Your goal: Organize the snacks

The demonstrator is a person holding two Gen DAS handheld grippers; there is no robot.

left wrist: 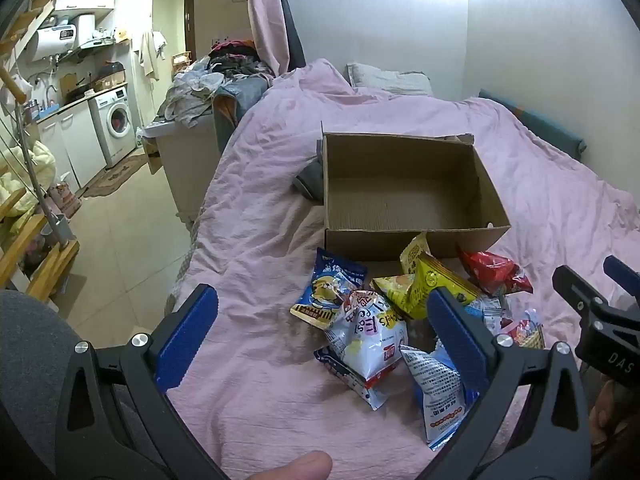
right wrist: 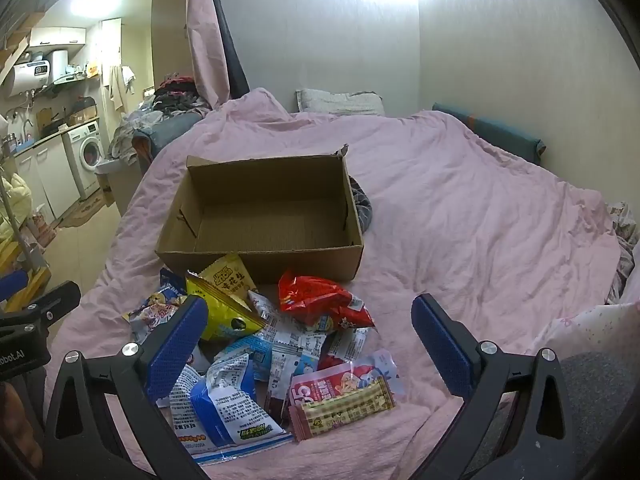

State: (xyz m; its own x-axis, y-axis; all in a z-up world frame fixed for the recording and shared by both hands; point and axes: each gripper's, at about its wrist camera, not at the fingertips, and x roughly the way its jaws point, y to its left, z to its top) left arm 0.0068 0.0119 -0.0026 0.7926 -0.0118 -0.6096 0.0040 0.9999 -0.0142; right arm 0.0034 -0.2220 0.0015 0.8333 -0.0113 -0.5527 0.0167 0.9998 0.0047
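Note:
An open, empty cardboard box [left wrist: 404,184] [right wrist: 264,216] sits on a pink bedspread. A pile of snack packets lies just in front of it: a yellow bag [left wrist: 424,280] [right wrist: 224,304], a red bag [left wrist: 496,272] [right wrist: 320,300], a blue-and-white bag [left wrist: 368,332] [right wrist: 228,404], a blue bag [left wrist: 332,288] and a pink-and-tan packet [right wrist: 344,396]. My left gripper [left wrist: 320,336] is open above the pile's left part, holding nothing. My right gripper [right wrist: 310,344] is open above the pile's near side, holding nothing. It also shows at the right edge of the left wrist view [left wrist: 600,312].
The bed's left edge [left wrist: 192,248] drops to a tiled floor [left wrist: 120,232]. A grey garment [left wrist: 310,180] [right wrist: 362,204] lies beside the box. Pillows [left wrist: 388,78] and a teal cushion [left wrist: 536,120] lie by the walls. A clothes pile [left wrist: 208,92] and a washing machine [left wrist: 116,120] stand at left.

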